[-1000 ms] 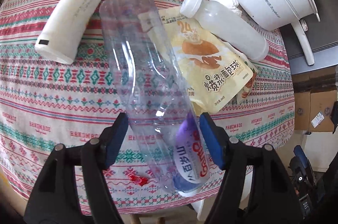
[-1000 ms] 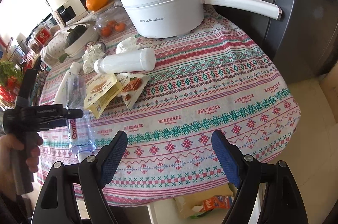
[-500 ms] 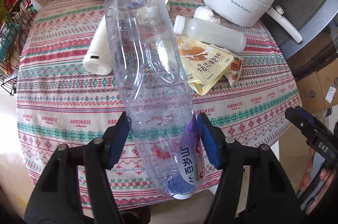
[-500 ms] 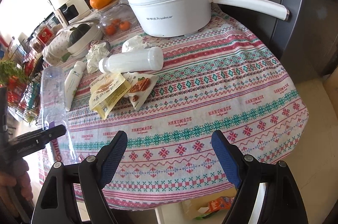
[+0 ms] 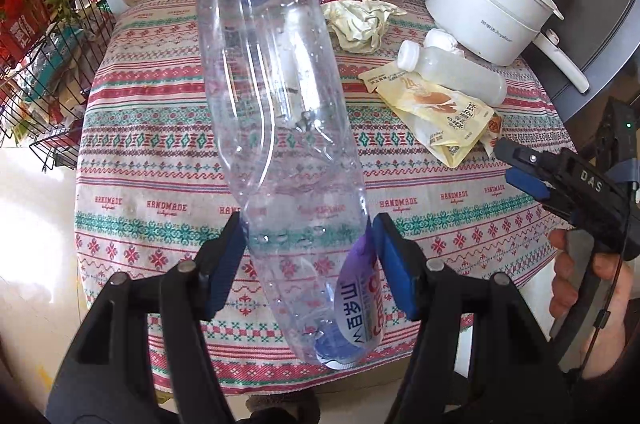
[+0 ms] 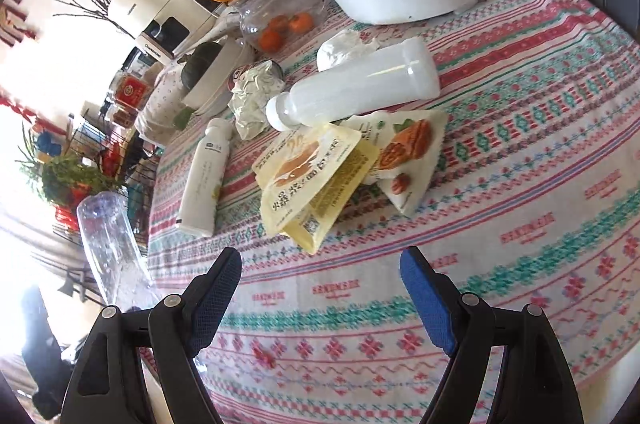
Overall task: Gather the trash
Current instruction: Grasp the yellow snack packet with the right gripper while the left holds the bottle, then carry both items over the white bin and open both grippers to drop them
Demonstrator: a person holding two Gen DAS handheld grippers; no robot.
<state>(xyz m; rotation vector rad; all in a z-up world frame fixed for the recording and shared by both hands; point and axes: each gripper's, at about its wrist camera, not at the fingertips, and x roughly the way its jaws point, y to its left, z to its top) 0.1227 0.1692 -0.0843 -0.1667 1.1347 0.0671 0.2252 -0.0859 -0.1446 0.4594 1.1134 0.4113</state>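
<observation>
Now: left gripper (image 5: 306,256) clamped on clear bottle (image 5: 276,127) | right gripper (image 6: 320,288) apart over bare tablecloth (image 6: 500,224)

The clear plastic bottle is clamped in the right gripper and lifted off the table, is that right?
Not quite. The clear plastic bottle is clamped in the left gripper, not the right, as the left wrist view shows. The right gripper is open and holds nothing. The bottle is indeed lifted off the table.
</observation>
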